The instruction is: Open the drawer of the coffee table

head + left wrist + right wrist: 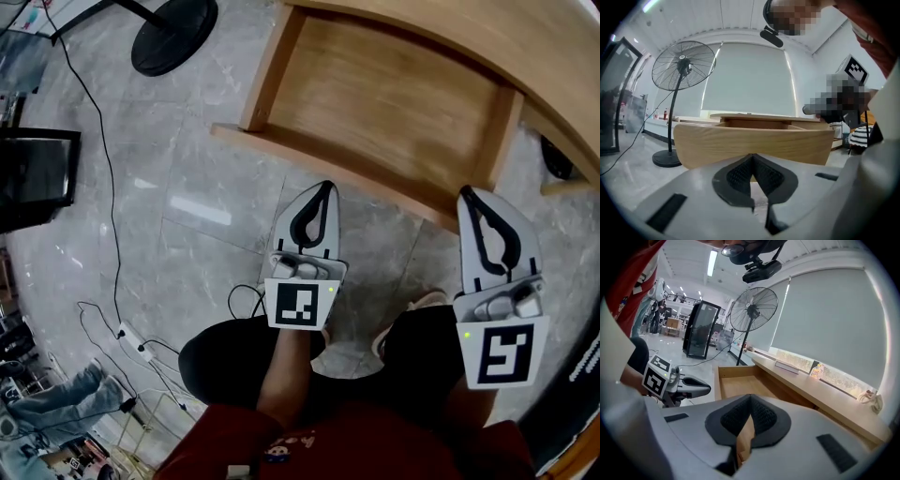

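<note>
The coffee table's wooden drawer (375,103) stands pulled out from under the table top (487,37), and it is empty inside. Its curved front panel (319,167) faces me. My left gripper (321,191) hovers just short of that panel, shut with nothing between its pads. My right gripper (472,197) is near the drawer's right corner, also shut and empty. In the left gripper view the left gripper (752,158) points level at the drawer front (754,140). In the right gripper view the right gripper (750,401) looks over the open drawer (740,380), with the left gripper (691,386) at the left.
A standing fan's round base (173,33) sits on the grey tiled floor left of the table. A black cabinet (37,178) stands at the far left. Cables (112,234) and a power strip (131,339) trail across the floor. The person's shoes (427,300) are below the grippers.
</note>
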`<state>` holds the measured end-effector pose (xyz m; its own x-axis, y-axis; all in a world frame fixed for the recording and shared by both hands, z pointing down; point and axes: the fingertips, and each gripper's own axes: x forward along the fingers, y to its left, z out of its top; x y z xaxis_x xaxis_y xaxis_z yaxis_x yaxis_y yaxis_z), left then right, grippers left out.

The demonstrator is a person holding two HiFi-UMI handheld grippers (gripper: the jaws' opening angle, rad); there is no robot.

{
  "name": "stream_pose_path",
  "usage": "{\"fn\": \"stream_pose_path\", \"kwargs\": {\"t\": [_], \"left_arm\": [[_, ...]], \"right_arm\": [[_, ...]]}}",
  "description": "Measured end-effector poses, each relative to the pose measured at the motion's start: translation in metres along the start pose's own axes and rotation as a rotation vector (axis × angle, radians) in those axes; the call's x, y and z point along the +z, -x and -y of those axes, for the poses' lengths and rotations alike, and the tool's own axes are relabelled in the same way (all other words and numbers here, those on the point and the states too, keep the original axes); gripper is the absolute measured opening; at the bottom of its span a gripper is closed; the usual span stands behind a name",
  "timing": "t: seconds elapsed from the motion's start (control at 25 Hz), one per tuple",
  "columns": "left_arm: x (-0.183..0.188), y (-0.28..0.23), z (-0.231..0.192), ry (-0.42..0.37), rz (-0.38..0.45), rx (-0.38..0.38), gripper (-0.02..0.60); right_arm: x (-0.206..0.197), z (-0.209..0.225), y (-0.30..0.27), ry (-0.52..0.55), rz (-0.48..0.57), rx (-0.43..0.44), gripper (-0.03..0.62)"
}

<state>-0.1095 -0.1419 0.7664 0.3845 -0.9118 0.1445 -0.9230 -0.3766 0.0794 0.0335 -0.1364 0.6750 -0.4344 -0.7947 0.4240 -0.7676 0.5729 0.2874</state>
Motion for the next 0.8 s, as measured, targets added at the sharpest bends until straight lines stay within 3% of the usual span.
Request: {"fn": "stream_pose_path", "kwargs": {"t": [0.24, 0.4, 0.56, 0.8], "left_arm": [[0.027, 0.003, -0.001, -0.075, -0.033, -0.023, 0.006], [0.06, 0.003, -0.011, -0.047, -0.038, 0.005, 0.006], [0.12, 0.005, -0.017, -0.084, -0.072, 0.006, 0.006], [0.225, 0.003, -0.024, -0.136, -0.107, 0.056, 0.007]], "right_arm": [[-0.004, 0.012, 0.002, -0.039, 0.01, -0.07, -0.003], [-0.003, 0.034, -0.002, -0.07, 0.035, -0.089, -0.003], [0.017, 0.069, 0.0, -0.17, 0.041, -0.189, -0.003], [0.069, 0.104, 0.043, -0.258, -0.055, -0.225, -0.003]]}}
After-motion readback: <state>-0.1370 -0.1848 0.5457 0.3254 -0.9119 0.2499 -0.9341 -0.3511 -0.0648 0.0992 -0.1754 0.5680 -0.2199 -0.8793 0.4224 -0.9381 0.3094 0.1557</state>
